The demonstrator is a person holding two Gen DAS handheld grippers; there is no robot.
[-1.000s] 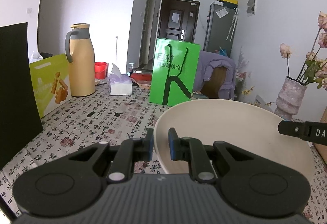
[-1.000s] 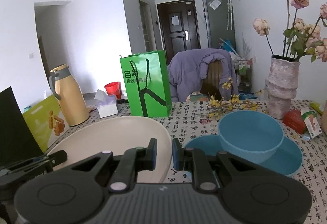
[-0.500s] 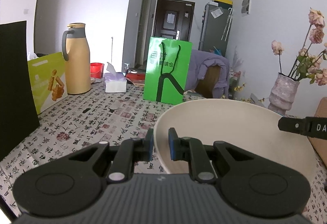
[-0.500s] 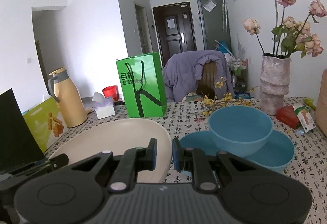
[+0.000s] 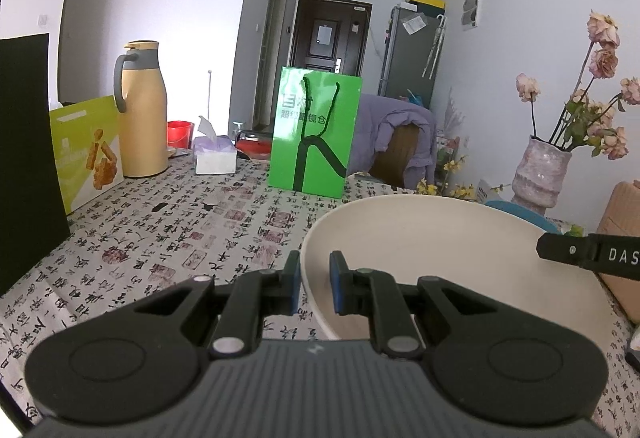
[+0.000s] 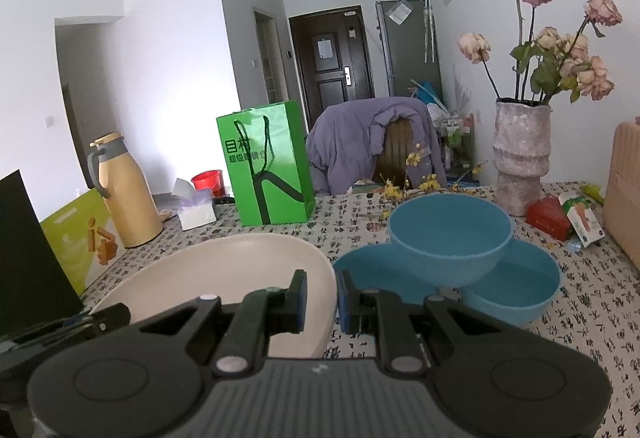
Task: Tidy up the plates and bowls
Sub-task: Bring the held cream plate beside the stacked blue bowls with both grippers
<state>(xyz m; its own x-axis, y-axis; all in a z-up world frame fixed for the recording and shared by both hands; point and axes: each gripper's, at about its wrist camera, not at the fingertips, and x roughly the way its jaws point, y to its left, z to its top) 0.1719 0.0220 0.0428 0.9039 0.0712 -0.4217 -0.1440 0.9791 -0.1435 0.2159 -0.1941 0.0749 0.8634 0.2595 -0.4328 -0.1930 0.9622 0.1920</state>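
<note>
Two handheld black two-finger grippers clamp one wide, shallow cream-coloured plate (image 5: 440, 258) from opposite sides above a table covered in a calligraphy-print cloth (image 5: 180, 238). In the left wrist view, the left gripper (image 5: 314, 288) sits at lower centre, its blue-padded jaws nearly closed on the plate's near-left rim; the tip of the right gripper (image 5: 560, 252) enters from the right edge of the frame at the plate's far rim. In the right wrist view, the right gripper (image 6: 321, 302) pinches the plate's right rim (image 6: 326, 278) at lower centre, jaws likewise drawn in tight on it.

Just right of the plate in that view, a round blue bowl (image 6: 450, 234) rests tilted inside a wider, shallow blue dish (image 6: 516, 292) on the cloth. Behind them stand a mottled pink-grey ceramic vase of dried roses (image 6: 520, 158) at right, a bright green paper shopping bag (image 6: 266, 166) at centre and a tan thermos jug with a grey handle (image 6: 126, 190) at left, with a white tissue box (image 6: 196, 212) between jug and bag. A chair draped in a purple jacket (image 6: 368, 138) stands beyond the far table edge, before a dark door (image 6: 332, 54).

A black panel (image 5: 28, 158) closes the left side of the left wrist view; bare cloth lies open between it and the plate.
</note>
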